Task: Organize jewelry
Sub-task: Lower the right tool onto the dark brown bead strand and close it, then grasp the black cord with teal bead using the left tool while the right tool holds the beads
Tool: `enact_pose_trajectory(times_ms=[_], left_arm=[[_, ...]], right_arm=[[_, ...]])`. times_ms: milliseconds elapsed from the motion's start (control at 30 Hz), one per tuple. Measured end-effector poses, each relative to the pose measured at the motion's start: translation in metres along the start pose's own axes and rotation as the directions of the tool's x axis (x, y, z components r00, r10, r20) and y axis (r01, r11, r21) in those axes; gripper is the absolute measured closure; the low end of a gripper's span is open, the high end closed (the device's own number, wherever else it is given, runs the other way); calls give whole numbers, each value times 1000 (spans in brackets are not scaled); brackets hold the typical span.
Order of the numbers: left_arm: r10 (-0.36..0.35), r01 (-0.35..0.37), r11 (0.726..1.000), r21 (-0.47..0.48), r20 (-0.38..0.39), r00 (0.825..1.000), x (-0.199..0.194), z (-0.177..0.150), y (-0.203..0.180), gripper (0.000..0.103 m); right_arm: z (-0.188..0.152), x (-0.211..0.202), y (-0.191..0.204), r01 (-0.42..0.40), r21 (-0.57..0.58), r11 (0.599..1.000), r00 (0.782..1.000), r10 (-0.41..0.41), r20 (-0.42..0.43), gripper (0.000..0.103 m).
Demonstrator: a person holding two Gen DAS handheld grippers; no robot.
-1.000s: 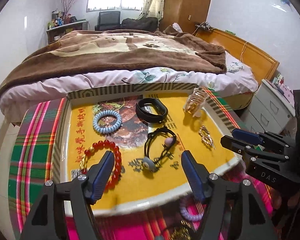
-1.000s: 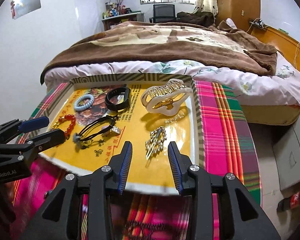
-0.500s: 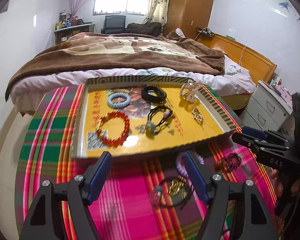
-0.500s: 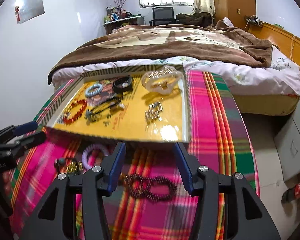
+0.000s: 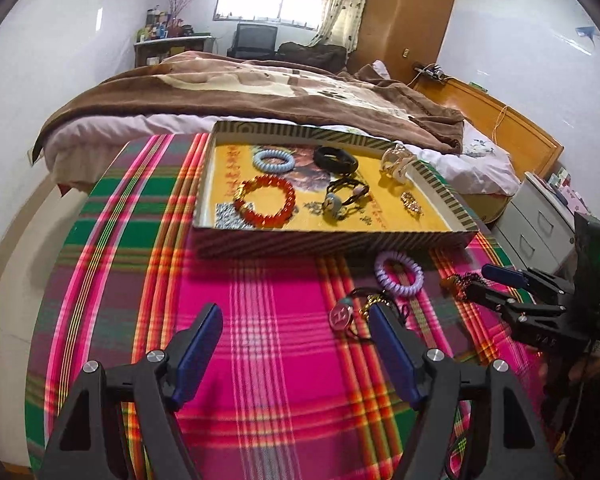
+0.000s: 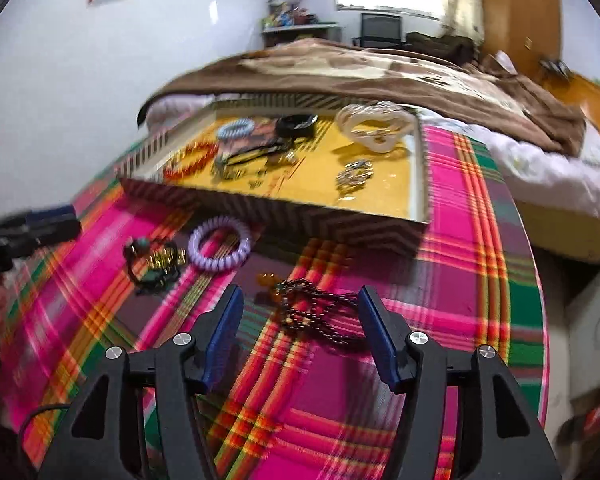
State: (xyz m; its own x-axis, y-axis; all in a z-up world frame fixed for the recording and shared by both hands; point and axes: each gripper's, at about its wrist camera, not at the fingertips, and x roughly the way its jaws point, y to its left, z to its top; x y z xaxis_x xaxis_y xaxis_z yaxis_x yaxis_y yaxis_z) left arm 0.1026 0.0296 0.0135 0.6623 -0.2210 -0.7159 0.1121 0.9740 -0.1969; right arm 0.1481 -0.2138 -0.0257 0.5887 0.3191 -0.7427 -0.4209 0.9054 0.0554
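Note:
A striped tray (image 5: pixel 332 242) with a yellow floor holds a red bead bracelet (image 5: pixel 288 196), a blue coil tie (image 5: pixel 276 169), a black band (image 5: pixel 336 158), a white claw clip (image 6: pixel 376 124) and a small gold clip (image 6: pixel 354 174). On the plaid cloth in front of it lie a purple coil tie (image 5: pixel 404 290), a black cord with gold beads (image 6: pixel 160 258) and a dark bead chain (image 6: pixel 320 316). My left gripper (image 5: pixel 293 314) is open and empty over the cloth, the cord by its right finger. My right gripper (image 6: pixel 300 296) is opening, the chain just ahead between its fingers, untouched.
The round table wears a pink and green plaid cloth (image 5: pixel 260 320). A bed with a brown blanket (image 5: pixel 260 92) runs behind the tray. White drawers (image 5: pixel 540 220) stand at the right. Each gripper shows at the other's side: right gripper (image 5: pixel 478 280), left gripper (image 6: pixel 56 220).
Both grippers have drawn back from over the tray to the cloth in front of it. The right jaws have spread wider. The loose pieces on the cloth came into view.

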Motion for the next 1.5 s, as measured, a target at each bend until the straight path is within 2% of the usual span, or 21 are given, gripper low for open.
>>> enact_pose_trajectory(times_ms=[200,433,500,567,633,700,1000,1200,1333,1500], left_arm=[[18,-18,1000,-10,-4,1000,-3,-5,3,28],[21,-21,1000,-6,-11,1000,-2,-6,2,28],[20,-20,1000,-2,-13,1000,-2,-7,1,28],[23,-23,1000,-1,-19,1000,-1,-7,1,28],[24,-24,1000,-1,-23,999,0,-7,0,28],[20,-20,1000,-2,-28,999,2,-6,0,28],[-17,19,1000,17,-85,996,25,-5,-13,28],[22,-18,999,42,-108,994,45,-2,-24,28],[99,-92,993,72,-102,990,54,-2,-30,28],[134,-124,988,91,-113,985,61,0,-32,28]], right_arm=[[4,20,10,43,-64,997,997,-47,-68,43],[7,24,8,62,-56,996,995,-67,-79,44],[6,23,8,80,-53,995,994,-84,-72,50],[6,20,6,98,-39,994,993,-100,-66,71],[5,19,0,113,-15,993,991,-114,-64,83],[4,16,-5,102,14,995,993,-101,-62,87],[-6,-4,-15,120,96,988,993,-119,-16,89],[-14,-22,-17,118,124,985,992,-121,18,89],[-16,-27,-16,106,132,985,993,-111,31,89],[-17,-30,-13,92,135,987,994,-98,43,89]])
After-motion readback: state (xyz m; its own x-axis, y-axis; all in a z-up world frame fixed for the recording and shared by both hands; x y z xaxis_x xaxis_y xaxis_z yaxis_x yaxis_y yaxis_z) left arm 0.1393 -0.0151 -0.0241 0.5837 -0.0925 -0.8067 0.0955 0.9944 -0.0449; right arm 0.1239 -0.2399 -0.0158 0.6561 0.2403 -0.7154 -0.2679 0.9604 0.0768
